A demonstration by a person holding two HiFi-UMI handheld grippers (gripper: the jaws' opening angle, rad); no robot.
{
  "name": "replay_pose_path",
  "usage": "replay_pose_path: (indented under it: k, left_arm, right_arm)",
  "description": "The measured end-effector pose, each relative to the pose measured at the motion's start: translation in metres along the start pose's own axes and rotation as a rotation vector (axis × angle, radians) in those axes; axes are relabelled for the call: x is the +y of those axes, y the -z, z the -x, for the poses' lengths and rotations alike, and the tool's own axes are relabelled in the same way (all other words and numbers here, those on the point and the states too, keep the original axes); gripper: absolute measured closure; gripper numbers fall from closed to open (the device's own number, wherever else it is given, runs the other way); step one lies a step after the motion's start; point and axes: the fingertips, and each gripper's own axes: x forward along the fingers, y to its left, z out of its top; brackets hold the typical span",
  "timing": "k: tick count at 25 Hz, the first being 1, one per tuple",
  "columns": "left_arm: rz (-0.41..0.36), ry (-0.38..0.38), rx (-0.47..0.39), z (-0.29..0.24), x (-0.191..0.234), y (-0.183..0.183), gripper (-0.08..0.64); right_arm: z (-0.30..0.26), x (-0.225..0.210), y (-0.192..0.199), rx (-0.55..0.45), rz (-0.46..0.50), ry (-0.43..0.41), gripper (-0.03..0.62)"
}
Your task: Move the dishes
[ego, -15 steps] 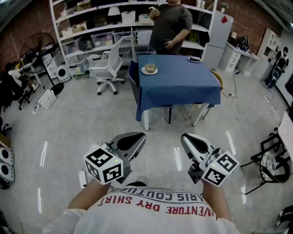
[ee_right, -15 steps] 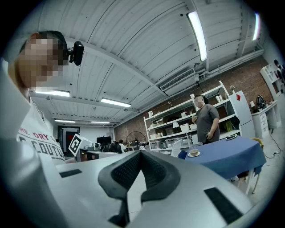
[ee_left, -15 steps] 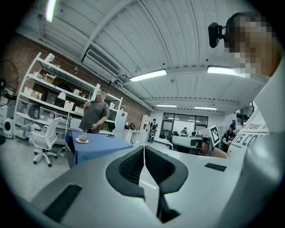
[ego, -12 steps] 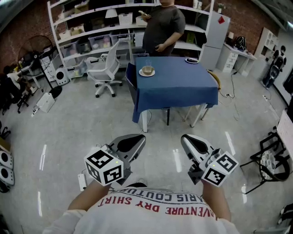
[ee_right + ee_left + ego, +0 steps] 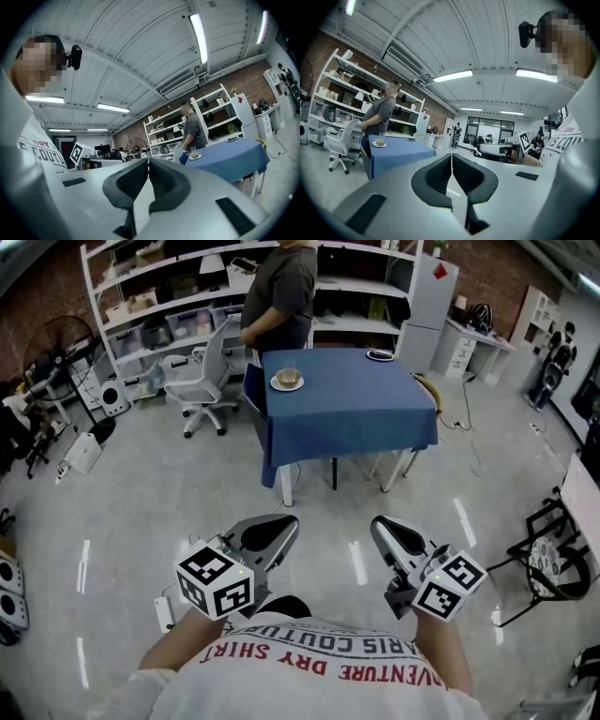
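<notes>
Left gripper (image 5: 279,525) and right gripper (image 5: 382,525) both pinched shut, empty; cup (image 5: 287,377) on saucer (image 5: 277,384) at the table's (image 5: 352,399) far-left corner looks fragile, slippery, so take the saucer's rim.

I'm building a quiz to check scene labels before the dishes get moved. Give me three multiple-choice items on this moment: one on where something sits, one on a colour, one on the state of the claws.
1. Where is the cup on its saucer?
A. in a sink
B. on the table, near the standing person
C. on a stove

2. What colour is the tablecloth?
A. white
B. red
C. blue

3. How are the left claw and right claw?
A. both shut, empty
B. both wide open
C. left shut on a cup

Answers:
1 B, it rests by the table's left edge, beside the person.
2 C, blue cloth drapes the table.
3 A, each gripper view shows the jaws together with nothing between them.
</notes>
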Motion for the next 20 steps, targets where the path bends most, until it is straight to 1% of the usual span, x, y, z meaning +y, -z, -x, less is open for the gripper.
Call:
replay_pose_path:
  k: [5, 11, 15, 20]
  left_arm:
    - [0.029, 0.004, 0.013, -0.012, 0.021, 0.007, 0.528]
    - [0.051, 0.015, 0.032, -0.042, 0.056, 0.022, 0.528]
    - [0.077, 0.017, 0.048, -0.07, 0.102, 0.021, 0.528]
    - [0.113, 0.019, 0.068, -0.116, 0.178, 0.0, 0.528]
  right_arm:
    - [-0.015, -0.011, 0.013, 0.022, -0.025, -0.003, 0.568]
    - [-0.036, -0.049, 0.034, 0.053, -0.057, 0.015, 0.568]
    - [-0.074, -0.081, 0.039, 0.073, -0.079, 0.014, 0.568]
    - [-0.144, -0.138, 0.024, 0.114, -0.099, 0.024, 0.568]
